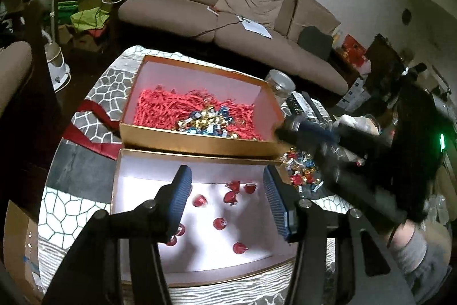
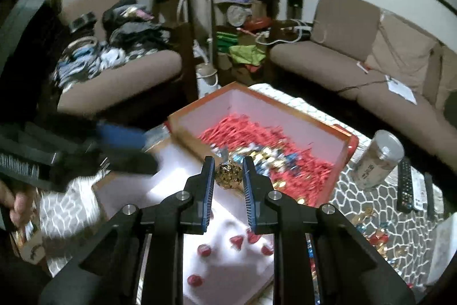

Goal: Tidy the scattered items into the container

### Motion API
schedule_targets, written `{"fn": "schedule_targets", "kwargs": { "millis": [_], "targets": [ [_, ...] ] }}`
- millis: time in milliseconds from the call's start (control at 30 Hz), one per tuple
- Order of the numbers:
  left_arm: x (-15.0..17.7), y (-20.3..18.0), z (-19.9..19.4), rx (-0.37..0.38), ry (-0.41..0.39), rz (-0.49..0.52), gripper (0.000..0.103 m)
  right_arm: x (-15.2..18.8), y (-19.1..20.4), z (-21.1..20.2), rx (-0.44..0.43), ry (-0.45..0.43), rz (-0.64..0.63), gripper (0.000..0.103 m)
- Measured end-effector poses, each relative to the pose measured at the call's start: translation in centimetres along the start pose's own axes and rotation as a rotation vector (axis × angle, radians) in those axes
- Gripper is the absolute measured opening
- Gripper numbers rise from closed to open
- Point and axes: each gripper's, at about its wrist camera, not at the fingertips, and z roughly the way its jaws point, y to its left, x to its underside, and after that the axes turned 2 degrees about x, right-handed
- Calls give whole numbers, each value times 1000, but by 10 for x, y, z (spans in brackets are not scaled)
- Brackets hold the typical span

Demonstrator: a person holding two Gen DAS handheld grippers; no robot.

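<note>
My left gripper (image 1: 227, 185) is open and empty above a white-lined lid tray (image 1: 137, 170) that holds several red wrapped candies (image 1: 220, 223). Behind it is a gold box (image 1: 200, 143) with red paper shreds and a pile of foil candies (image 1: 205, 120). A heap of loose foil candies (image 1: 301, 170) lies on the table right of the tray. My right gripper (image 2: 228, 176) is shut on a gold foil candy (image 2: 228, 176), held over the near edge of the box (image 2: 341, 162). The right gripper shows blurred in the left wrist view (image 1: 311, 133).
A clear jar with a silver lid (image 2: 377, 159) and two remote controls (image 2: 407, 187) stand right of the box. More loose candies (image 2: 377, 236) lie on the patterned tablecloth (image 2: 357, 190). A brown sofa (image 1: 228, 19) is behind the table.
</note>
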Motion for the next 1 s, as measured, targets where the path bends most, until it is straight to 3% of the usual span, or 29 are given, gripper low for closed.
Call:
{"fn": "schedule_targets", "kwargs": {
  "millis": [300,400,533,767,900,1000],
  "targets": [
    [31,-14,25,-54,38,115,54,-14,-60,71,25,154,135,19],
    [38,-24,35,-59,42,144,54,-13,-79,93,-4,206,239,19],
    [39,-31,44,-34,43,124,55,-9,-97,96,-62,202,362,29],
    [41,-59,38,-43,1,181,56,-3,-113,61,-81,154,404,29],
    [48,-86,30,12,-51,205,61,9,-121,-1,-75,102,352,29],
    [60,-117,23,77,-101,237,62,39,-135,-59,-32,100,315,30]
  ]
}}
